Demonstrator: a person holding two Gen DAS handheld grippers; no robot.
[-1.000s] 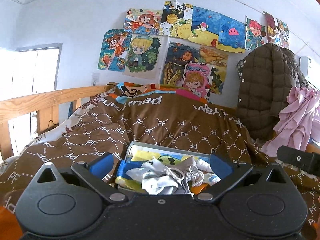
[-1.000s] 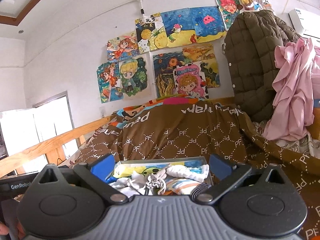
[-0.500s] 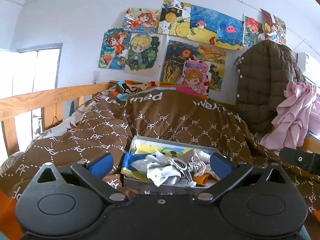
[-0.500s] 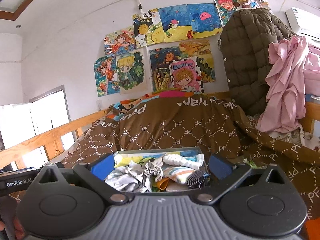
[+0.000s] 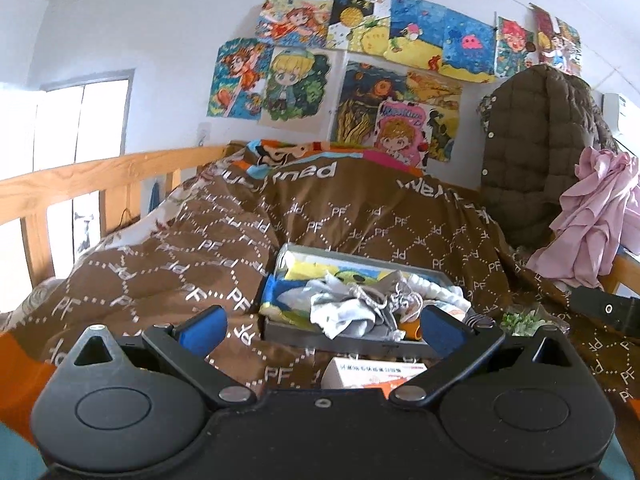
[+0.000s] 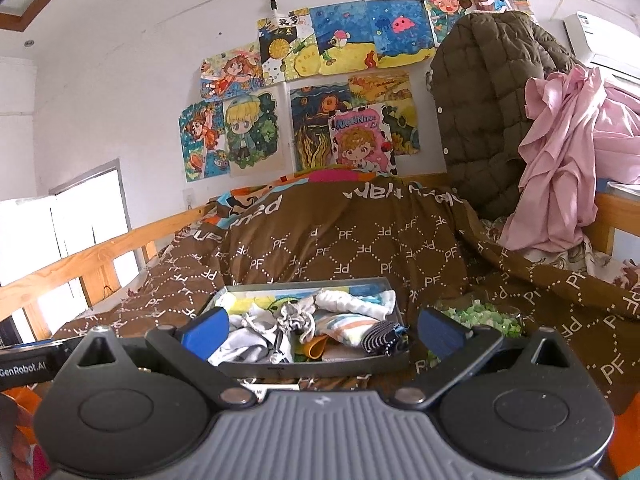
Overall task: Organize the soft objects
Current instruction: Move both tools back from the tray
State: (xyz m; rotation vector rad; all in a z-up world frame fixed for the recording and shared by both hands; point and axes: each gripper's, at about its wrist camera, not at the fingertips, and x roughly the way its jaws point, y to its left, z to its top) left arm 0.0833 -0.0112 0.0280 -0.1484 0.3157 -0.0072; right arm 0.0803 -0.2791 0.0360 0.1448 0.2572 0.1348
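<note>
A grey tray [image 5: 344, 338] [image 6: 316, 368] lies on the brown quilt and holds a heap of soft things: grey-white socks [image 5: 348, 308] [image 6: 244, 344], a white cloth [image 6: 356, 302], a striped cloth [image 6: 348, 328] and a dark striped sock [image 6: 384, 342]. My left gripper [image 5: 322, 326] is open and empty, just in front of the tray. My right gripper [image 6: 320, 330] is open and empty, its blue pads [image 6: 206, 330] on either side of the tray's near edge.
A white-and-orange box [image 5: 372, 374] lies in front of the tray. A bag of green bits [image 6: 480, 318] lies right of it. A brown quilt [image 5: 320, 224] covers the bed. A wooden rail [image 5: 80, 180] runs left. A brown jacket [image 6: 492, 112] and pink cloth [image 6: 560, 160] hang right.
Both grippers have pulled back and lifted from the tray, so more of the quilt and the box in front of it now show. Both stay open.
</note>
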